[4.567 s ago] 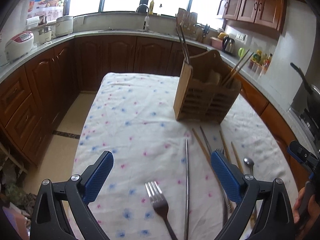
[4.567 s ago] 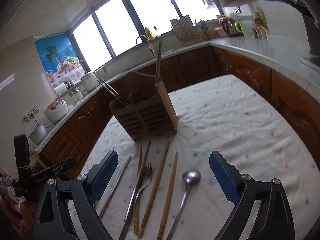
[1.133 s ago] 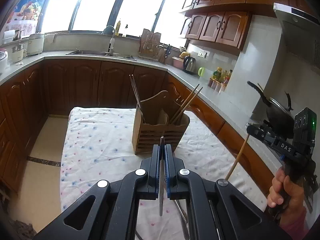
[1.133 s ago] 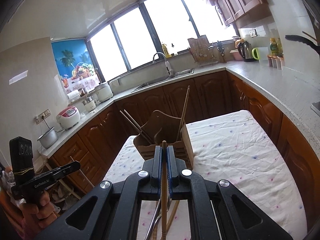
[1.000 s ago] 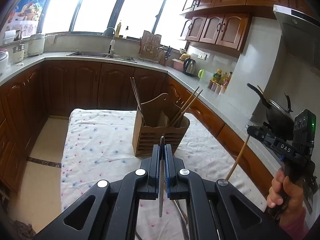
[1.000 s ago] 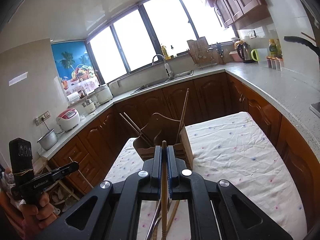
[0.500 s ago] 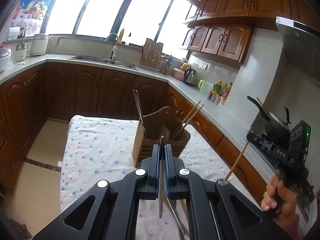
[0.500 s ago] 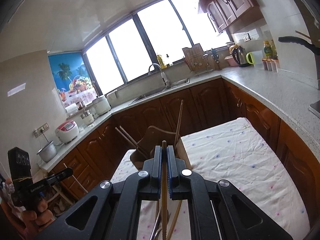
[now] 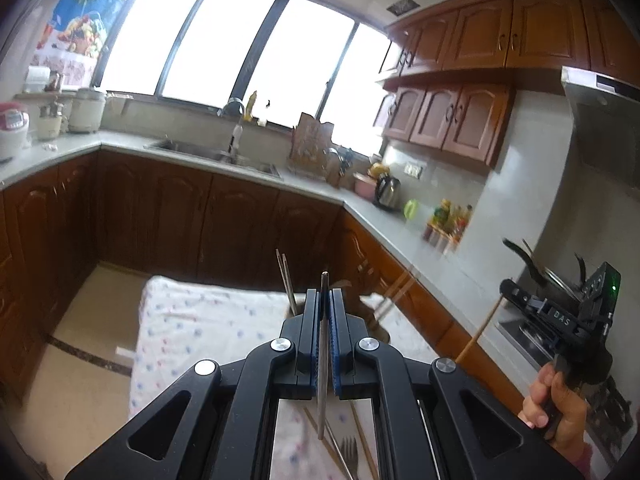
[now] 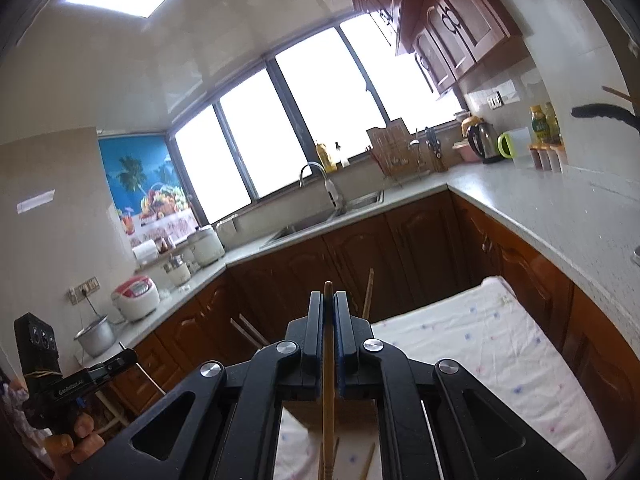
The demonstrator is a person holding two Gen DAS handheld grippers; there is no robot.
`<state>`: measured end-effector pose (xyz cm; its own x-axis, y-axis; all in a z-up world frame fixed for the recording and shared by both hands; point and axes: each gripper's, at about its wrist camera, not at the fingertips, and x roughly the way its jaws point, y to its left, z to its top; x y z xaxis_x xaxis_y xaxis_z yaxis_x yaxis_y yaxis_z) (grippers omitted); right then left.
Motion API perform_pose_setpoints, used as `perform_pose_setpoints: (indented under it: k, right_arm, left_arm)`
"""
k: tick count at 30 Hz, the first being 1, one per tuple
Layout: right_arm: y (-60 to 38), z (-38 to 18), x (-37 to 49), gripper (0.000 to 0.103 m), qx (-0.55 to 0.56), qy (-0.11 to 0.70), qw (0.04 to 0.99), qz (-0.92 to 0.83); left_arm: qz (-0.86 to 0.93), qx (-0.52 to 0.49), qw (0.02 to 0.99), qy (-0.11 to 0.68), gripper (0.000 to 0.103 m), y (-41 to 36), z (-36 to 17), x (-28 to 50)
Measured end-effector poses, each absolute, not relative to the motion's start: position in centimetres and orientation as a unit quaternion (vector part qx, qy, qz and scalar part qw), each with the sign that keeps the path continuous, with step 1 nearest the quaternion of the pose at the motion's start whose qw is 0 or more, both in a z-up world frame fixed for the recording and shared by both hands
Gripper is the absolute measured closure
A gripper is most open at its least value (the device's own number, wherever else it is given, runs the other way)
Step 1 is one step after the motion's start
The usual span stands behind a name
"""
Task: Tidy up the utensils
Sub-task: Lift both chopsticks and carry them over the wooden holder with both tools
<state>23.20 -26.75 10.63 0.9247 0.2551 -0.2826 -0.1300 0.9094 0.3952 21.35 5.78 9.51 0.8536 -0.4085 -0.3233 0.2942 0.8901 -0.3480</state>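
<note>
Wooden holder [image 9: 370, 316] lower, grippers raised.

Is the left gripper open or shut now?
Shut: the left gripper has its blue pads pressed on a thin metal chopstick.

Two grippers are up, the left gripper [image 9: 325, 298] pinching one metal chopstick [image 9: 322, 360] and the right gripper [image 10: 328, 304] one wooden chopstick [image 10: 328, 392], while one fork [image 9: 349, 450] lies on one cloth-covered tabletop [image 9: 200, 328].

Upright chopsticks [image 9: 285, 276] (in holder) block path ahead; tablecloth [image 9: 192, 320] left open.
</note>
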Motion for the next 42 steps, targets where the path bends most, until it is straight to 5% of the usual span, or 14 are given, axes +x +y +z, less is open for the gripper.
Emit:
perform_pose_setpoints:
  k: [18,42]
  right_arm:
    - [-27.1,12.6,29.4,0.098,0.2,0.101,0.971,0.083]
    - [-26.0,5.7,32.4,0.098,0.199,0.134,0.969,0.069]
  left_arm:
    - [-0.162,-0.176,0.961,0.139,0.1,3.8,7.0,27.2]
    - [-0.141,-0.184,0.957,0.172,0.1,1.3,1.7,31.4]
